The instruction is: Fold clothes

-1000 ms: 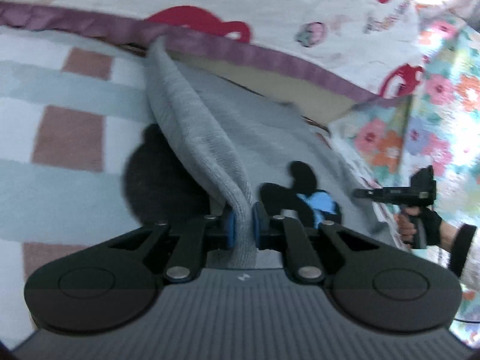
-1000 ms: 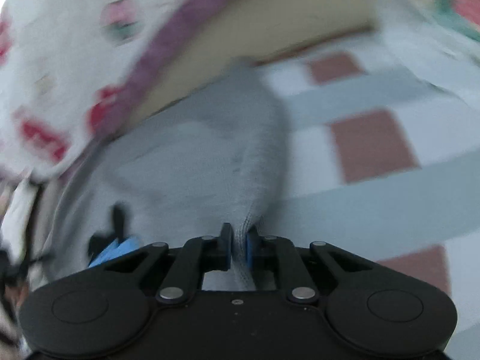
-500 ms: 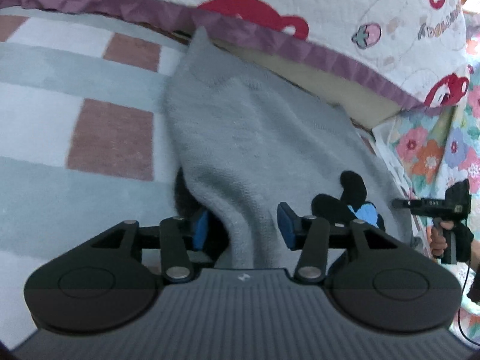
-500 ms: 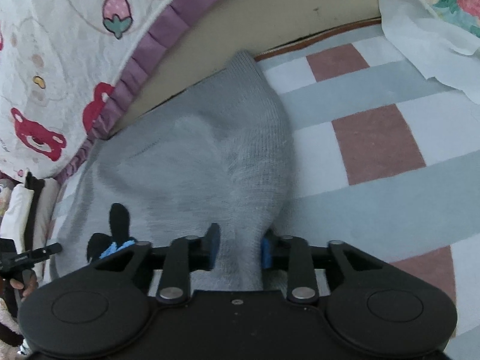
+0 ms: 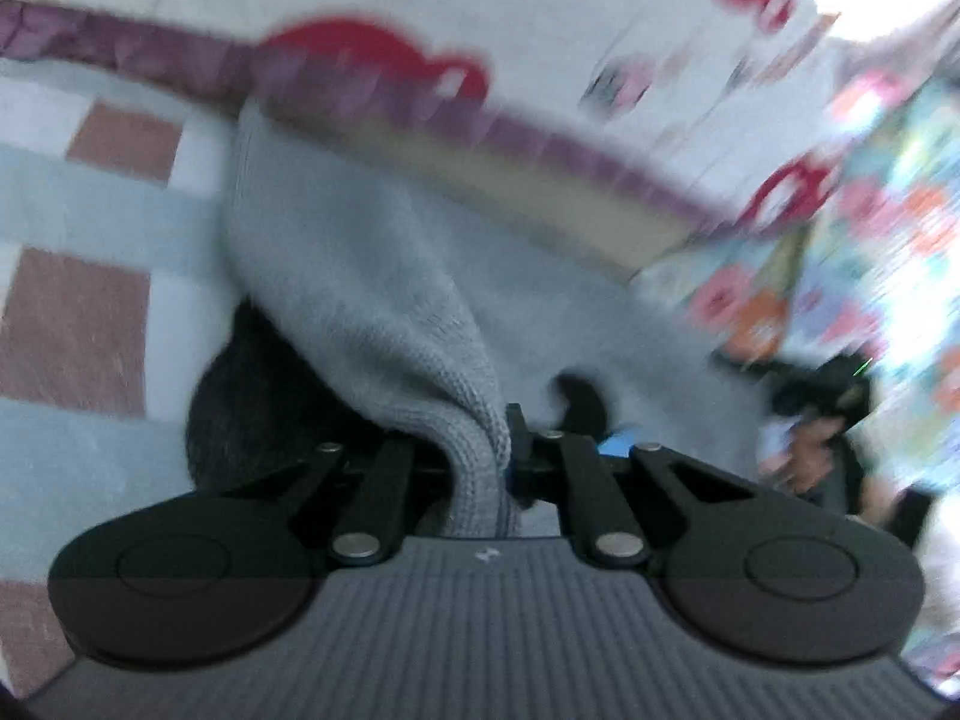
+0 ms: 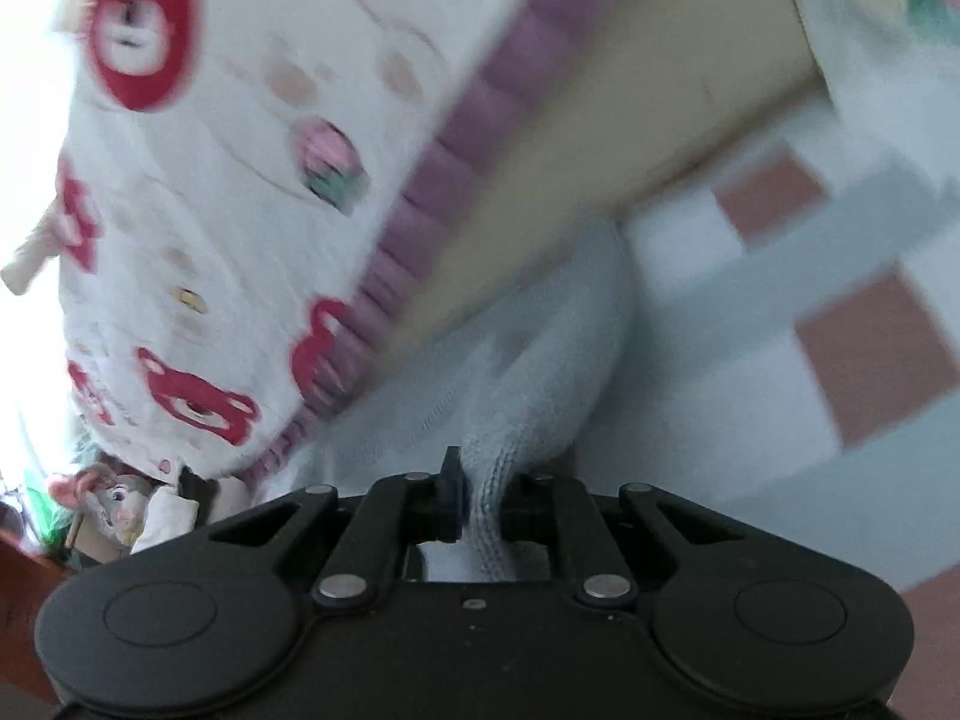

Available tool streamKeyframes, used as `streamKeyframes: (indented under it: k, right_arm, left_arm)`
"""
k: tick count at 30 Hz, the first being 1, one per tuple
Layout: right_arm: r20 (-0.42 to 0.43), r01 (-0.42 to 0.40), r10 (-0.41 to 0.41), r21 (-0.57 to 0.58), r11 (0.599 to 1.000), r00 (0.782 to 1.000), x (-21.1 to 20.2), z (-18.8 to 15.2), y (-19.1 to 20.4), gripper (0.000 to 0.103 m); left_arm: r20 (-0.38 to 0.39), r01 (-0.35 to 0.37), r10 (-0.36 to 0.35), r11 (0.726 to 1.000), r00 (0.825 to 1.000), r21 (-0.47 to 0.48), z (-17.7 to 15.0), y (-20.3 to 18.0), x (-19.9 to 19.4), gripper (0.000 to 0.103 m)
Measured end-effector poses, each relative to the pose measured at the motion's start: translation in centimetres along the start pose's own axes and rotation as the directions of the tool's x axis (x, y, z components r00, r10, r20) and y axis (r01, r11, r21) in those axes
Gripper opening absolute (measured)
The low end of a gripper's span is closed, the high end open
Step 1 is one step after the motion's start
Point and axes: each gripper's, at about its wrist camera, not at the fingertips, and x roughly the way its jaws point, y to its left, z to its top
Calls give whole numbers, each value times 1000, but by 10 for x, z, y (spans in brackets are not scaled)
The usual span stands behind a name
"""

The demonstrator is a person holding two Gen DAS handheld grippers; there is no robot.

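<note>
A grey knitted sweater [image 5: 372, 276] lies on a checked blanket, its far edge against a bed's side. A black and blue motif [image 5: 579, 408] shows on it just past my fingers. My left gripper [image 5: 480, 450] is closing, and its pads pinch a raised fold of the knit. The fabric drapes over and hides the left pad. In the right wrist view the same sweater [image 6: 540, 372] runs up to my right gripper [image 6: 480, 492], whose jaws are closing and squeeze a narrow ridge of knit. The hand holding the right gripper [image 5: 822, 402] appears blurred at the far right.
The checked blanket [image 5: 78, 312] of pale blue, white and brown squares [image 6: 870, 360] spreads beneath. A white quilt with red bears and a purple frill [image 5: 480, 18] hangs behind [image 6: 210, 210]. Floral cloth [image 5: 870, 240] is at the right; plush toys [image 6: 114, 498] sit at the lower left.
Both grippers went from pinching the sweater to open half a second ago, and are now shut on new folds. The right one has risen and both views blur.
</note>
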Motion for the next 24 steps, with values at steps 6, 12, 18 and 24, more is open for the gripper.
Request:
streamKeyframes:
  k: [6,12,18,24]
  right_arm:
    - [-52,121,-120,20,992,991,-2,2,-12,13]
    - [-137,172,-169,10,985,976,28,-5,-20,20]
    - [-300,220,-269,-187,957,915,59,-6,-8,49]
    - [-277,116,-168,-194,974,946,63,-10,26,12]
  left_arm:
    - [-3,11,-12,991,1000,-130,-6,21,2,8]
    - [-108,-80,77,996,991,-26,-12,9,29,11]
    - [-188,-255,283,954,941,158,-3,-6,54,26]
    - [-172,-147,148,989,974,13,1,-5,63,7]
